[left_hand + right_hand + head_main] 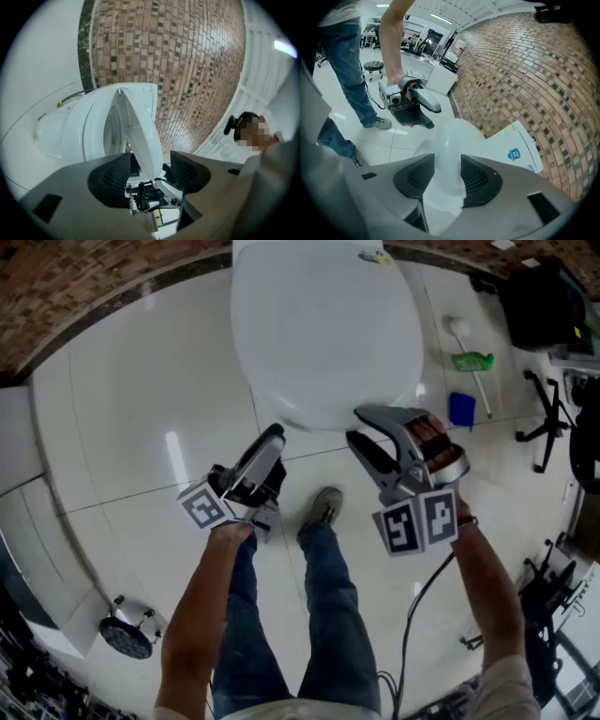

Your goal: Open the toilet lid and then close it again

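Floor: big glossy white tiles, taking up most of the head view. A brick-pattern wall in brown/tan runs behind it.

Toilet: smooth white ceramic w/ a rounded bowl. What's inside the bowl can't be seen. Its boxy tank has a small blue sticker.

Toilet lid: white oval shell, top centre of the head view. In the left gripper view it stands partly raised off the seat, hinged at the tank end.

Person: blue jeans, w/ one shoe on the tile just below the bowl.

R gripper: at the lid's front-right rim, angled down. Its fingers are clenched on that rim, and white plastic fills the gap btwn the ribbed dark pads.

L gripper: at the front-left of the bowl, approx level. Its fingers are spread wide and released. The lid's near edge shows btwn them, w/ no pad pressing on it.

Clutter, right of the toilet:
- black bag
- white-handled brush
- green bottle
- small blue item

Lower left: dark round disc. Lower right: thin black cable.
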`<act>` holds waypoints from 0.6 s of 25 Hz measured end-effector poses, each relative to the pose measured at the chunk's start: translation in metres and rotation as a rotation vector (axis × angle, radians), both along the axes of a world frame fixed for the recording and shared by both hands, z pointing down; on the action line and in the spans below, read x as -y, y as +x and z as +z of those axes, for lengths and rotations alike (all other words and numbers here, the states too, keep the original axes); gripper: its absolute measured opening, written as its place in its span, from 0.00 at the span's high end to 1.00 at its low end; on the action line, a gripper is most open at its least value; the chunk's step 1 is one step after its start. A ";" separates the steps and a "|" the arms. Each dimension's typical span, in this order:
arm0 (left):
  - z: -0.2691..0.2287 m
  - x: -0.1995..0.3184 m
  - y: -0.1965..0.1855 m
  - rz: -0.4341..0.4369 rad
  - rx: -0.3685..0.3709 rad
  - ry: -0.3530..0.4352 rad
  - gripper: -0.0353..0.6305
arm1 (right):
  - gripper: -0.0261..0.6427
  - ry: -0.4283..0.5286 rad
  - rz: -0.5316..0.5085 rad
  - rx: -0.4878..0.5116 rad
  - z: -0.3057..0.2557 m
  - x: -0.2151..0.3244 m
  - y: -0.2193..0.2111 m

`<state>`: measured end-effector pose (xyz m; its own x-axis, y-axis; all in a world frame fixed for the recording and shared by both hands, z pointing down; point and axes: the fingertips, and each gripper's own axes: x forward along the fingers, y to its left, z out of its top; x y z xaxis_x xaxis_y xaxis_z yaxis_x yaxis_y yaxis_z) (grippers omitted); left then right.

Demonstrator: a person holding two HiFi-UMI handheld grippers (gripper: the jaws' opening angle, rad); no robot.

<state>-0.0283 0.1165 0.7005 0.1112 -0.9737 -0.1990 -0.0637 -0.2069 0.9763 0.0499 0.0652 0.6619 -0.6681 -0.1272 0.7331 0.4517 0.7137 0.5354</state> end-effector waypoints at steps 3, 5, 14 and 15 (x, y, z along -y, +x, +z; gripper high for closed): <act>0.001 0.016 -0.001 -0.021 -0.067 0.048 0.56 | 0.70 0.008 -0.009 0.008 -0.001 -0.003 -0.001; -0.005 0.024 -0.003 -0.032 -0.096 0.092 0.56 | 0.69 0.009 -0.012 0.018 -0.004 -0.003 -0.002; -0.039 0.035 -0.012 -0.019 -0.155 0.201 0.83 | 0.69 -0.002 0.036 0.119 -0.019 0.001 0.001; -0.043 0.036 -0.013 -0.015 -0.155 0.201 0.83 | 0.69 -0.006 0.053 0.139 -0.025 0.002 0.002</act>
<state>-0.0409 0.0804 0.6576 0.0500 -0.9142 -0.4022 0.0788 -0.3978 0.9141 0.0518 0.0631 0.6372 -0.7558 -0.1610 0.6347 0.3352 0.7376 0.5862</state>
